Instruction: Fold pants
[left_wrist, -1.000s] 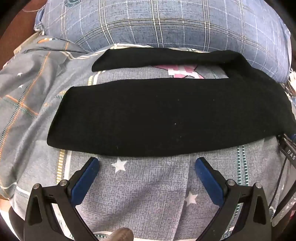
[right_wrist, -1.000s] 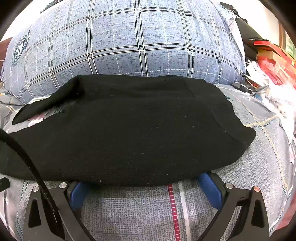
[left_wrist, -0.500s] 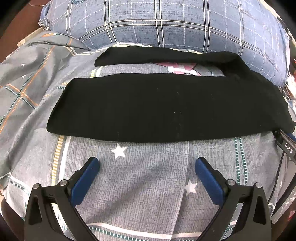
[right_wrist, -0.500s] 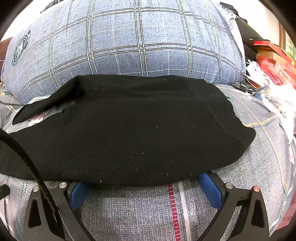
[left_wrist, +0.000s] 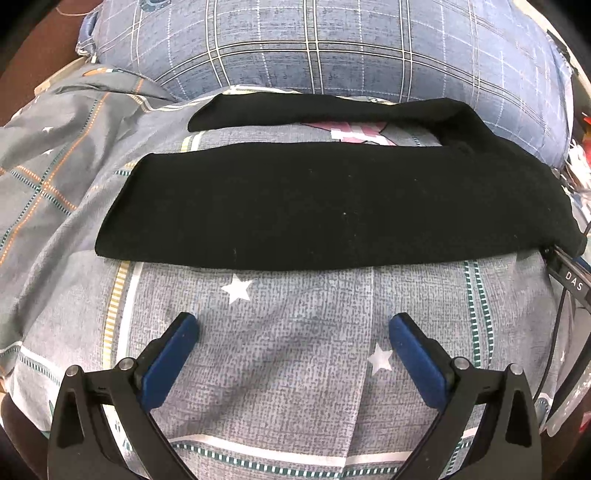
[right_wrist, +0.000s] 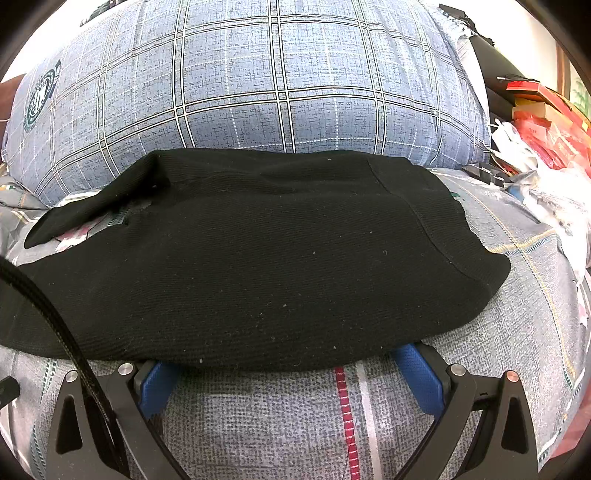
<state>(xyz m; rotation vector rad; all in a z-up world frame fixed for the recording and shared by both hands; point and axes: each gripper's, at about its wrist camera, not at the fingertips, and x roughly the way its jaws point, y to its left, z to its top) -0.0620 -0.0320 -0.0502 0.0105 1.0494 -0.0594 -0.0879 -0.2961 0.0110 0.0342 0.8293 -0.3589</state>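
Black knit pants (left_wrist: 314, 206) lie flat on a grey patterned bedsheet (left_wrist: 295, 369), legs pointing left and spread in a V. My left gripper (left_wrist: 293, 334) is open and empty, over the sheet a short way in front of the near leg's edge. In the right wrist view the pants' waist end (right_wrist: 258, 258) fills the middle. My right gripper (right_wrist: 284, 363) is open, its blue fingertips (right_wrist: 417, 373) tucked under the near edge of the cloth and partly hidden by it.
A large blue plaid pillow (right_wrist: 258, 92) lies right behind the pants. Red boxes and plastic bags (right_wrist: 546, 140) pile up at the right of the bed. A black cable (right_wrist: 55, 332) crosses the left of the right wrist view.
My left gripper has drawn back from the pants' near edge, so more sheet shows in front of it. The right gripper and the pants have stayed still.
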